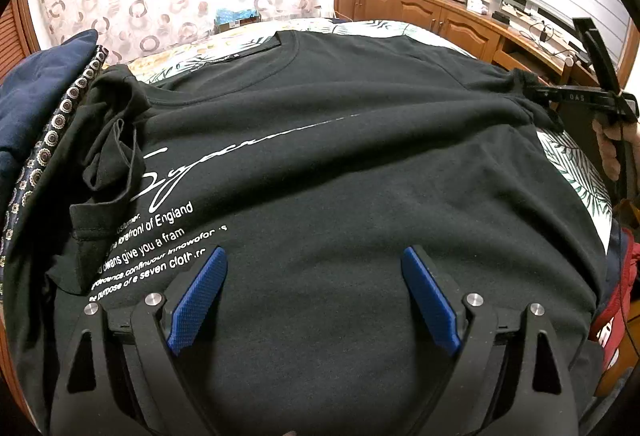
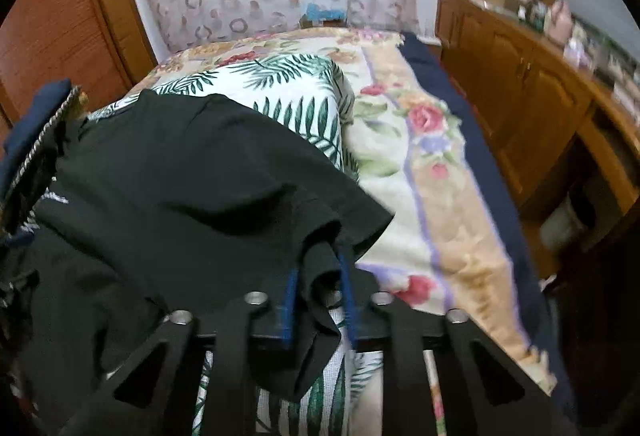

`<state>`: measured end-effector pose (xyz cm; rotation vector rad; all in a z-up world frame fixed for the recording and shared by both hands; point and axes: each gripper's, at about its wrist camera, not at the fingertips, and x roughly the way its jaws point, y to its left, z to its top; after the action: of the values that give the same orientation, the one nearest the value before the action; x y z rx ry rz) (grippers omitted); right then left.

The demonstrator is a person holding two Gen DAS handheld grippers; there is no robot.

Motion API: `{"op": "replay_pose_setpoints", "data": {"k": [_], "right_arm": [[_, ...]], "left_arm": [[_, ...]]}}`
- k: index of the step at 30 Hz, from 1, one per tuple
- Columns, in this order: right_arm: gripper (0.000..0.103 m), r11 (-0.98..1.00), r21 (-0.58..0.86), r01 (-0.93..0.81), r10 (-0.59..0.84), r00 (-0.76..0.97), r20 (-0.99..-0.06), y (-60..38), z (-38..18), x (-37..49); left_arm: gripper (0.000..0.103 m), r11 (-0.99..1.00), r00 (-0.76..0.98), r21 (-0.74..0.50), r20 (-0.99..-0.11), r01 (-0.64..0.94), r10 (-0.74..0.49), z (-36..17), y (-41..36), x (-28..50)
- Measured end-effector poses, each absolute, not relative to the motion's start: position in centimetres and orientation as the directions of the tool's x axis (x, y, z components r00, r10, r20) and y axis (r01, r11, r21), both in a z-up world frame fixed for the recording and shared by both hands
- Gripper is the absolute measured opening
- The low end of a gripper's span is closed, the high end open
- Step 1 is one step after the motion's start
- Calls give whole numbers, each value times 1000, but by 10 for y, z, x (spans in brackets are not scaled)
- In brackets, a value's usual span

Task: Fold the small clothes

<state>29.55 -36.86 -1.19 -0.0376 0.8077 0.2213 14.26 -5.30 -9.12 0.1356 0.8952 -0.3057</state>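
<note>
A black T-shirt [image 1: 340,164] with white printed lettering lies front up on the bed, neck at the far side. Its left sleeve [image 1: 108,156] is crumpled and folded in over the chest. My left gripper [image 1: 314,268] is open and empty, its blue pads hovering over the shirt's lower middle. My right gripper [image 2: 318,268] is shut on the right sleeve [image 2: 320,276], pinching bunched black fabric; it also shows in the left wrist view [image 1: 560,94] at the shirt's far right shoulder.
The shirt rests on a palm-leaf pillow [image 2: 296,100] over a floral bedspread [image 2: 420,164]. A navy garment with a patterned band [image 1: 44,108] lies at the left. A red item [image 1: 616,300] sits at the right edge. Wooden cabinets [image 1: 420,12] line the right wall.
</note>
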Motion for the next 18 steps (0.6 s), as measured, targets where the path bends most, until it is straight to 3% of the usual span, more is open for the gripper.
{"op": "replay_pose_setpoints", "data": {"k": [9,18], "right_arm": [[6,960,32,-279,237,746,-623,-348,20,270],[6,904,21,-427,363,741,-565,-293,47,247]], "left_arm": [[90,950,590,-7,-782,313,-200,-91,-54,141],[90,960,687,-69,-685,270,-242,-53,-33,114]]}}
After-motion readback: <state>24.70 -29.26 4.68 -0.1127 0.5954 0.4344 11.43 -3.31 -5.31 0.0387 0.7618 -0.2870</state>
